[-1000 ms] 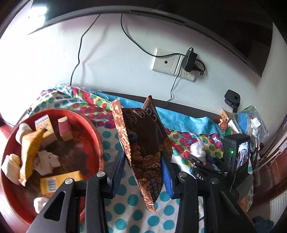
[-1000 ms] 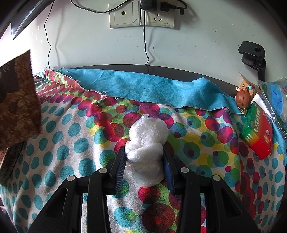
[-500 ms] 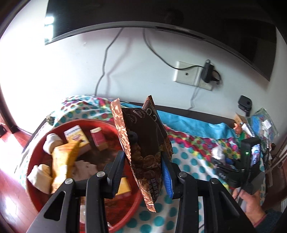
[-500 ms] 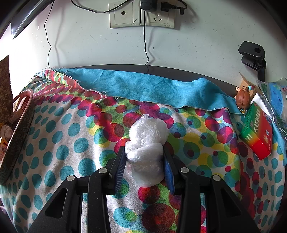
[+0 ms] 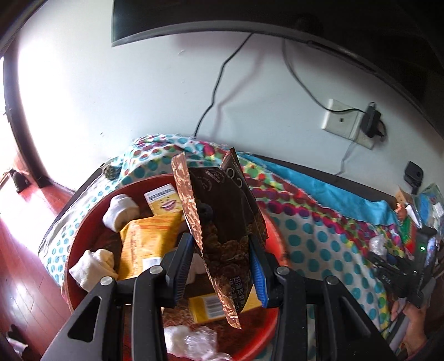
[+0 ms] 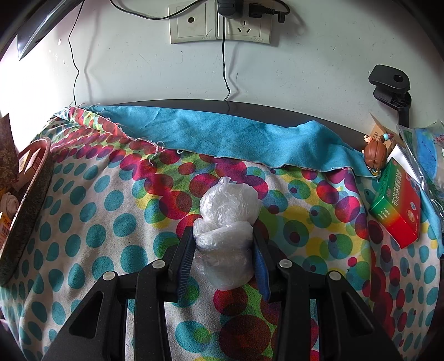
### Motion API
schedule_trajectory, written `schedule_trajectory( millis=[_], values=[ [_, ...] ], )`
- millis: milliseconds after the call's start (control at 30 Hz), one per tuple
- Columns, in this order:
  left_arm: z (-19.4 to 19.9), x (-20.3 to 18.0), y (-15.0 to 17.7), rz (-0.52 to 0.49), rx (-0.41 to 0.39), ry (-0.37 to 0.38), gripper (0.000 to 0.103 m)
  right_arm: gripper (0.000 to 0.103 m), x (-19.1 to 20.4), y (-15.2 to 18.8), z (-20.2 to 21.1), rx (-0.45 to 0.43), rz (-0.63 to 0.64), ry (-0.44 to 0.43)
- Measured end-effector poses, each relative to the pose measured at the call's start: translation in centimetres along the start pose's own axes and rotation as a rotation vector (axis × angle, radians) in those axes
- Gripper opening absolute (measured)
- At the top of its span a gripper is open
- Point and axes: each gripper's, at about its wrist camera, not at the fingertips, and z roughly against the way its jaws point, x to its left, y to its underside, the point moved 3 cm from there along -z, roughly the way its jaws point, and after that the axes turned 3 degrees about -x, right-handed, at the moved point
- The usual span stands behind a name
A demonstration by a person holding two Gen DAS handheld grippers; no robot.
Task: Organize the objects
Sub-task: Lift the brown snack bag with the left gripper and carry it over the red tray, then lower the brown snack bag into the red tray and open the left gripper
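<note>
My left gripper (image 5: 220,266) is shut on a brown snack bag (image 5: 222,222) and holds it upright over the red round tray (image 5: 83,230). The tray holds yellow packets (image 5: 147,247), a yellow carton (image 5: 163,200), white rolled cloths (image 5: 119,212) and a clear plastic wad (image 5: 194,343). My right gripper (image 6: 223,258) is closed around a crumpled clear plastic bag (image 6: 227,211) that rests on the polka-dot cloth (image 6: 111,222). The tray's rim (image 6: 27,211) shows at the far left of the right wrist view.
A green and red box (image 6: 396,205), a small brown figurine (image 6: 374,155) and plastic packets (image 6: 424,155) lie at the right edge. A blue cloth (image 6: 249,141) runs along the back. A wall socket with cables (image 6: 222,25) is above. A black clamp (image 6: 391,83) stands at the right.
My left gripper has carried the snack bag leftward, from over the cloth to over the red tray. The right gripper and the plastic bag have not moved.
</note>
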Motion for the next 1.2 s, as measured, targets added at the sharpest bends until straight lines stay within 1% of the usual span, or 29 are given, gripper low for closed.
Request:
schedule_trajectory(
  millis=[333, 467, 800, 900, 967, 1133, 1200],
  values=[
    [-2.8, 2.7, 1.1, 0.032, 0.05, -0.04, 0.04, 0.037, 0.0, -0.2, -0.1, 0.001, 0.002, 0.004],
    [-3.6, 3.3, 1.5, 0.041, 0.072, -0.032, 0.04, 0.037, 0.1, -0.1, -0.1, 0.001, 0.003, 0.005],
    [-4.4, 4.3, 1.4, 0.063, 0.078, -0.005, 0.04, 0.039, 0.0, -0.1, -0.1, 0.001, 0.005, 0.014],
    [-4.3, 4.3, 1.4, 0.064, 0.067, -0.003, 0.043, 0.039, 0.0, -0.2, -0.1, 0.001, 0.006, 0.015],
    [-4.3, 4.1, 1.4, 0.041, 0.064, -0.006, 0.043, 0.04, 0.0, -0.2, -0.1, 0.001, 0.007, 0.017],
    [-3.0, 3.6, 1.5, -0.018, -0.002, -0.035, 0.046, 0.041, -0.4, -0.2, 0.0, 0.001, 0.008, 0.022],
    [-2.4, 3.7, 1.4, -0.028, -0.019, -0.042, 0.052, 0.041, -0.4, -0.2, 0.0, 0.001, 0.011, 0.025]
  ],
)
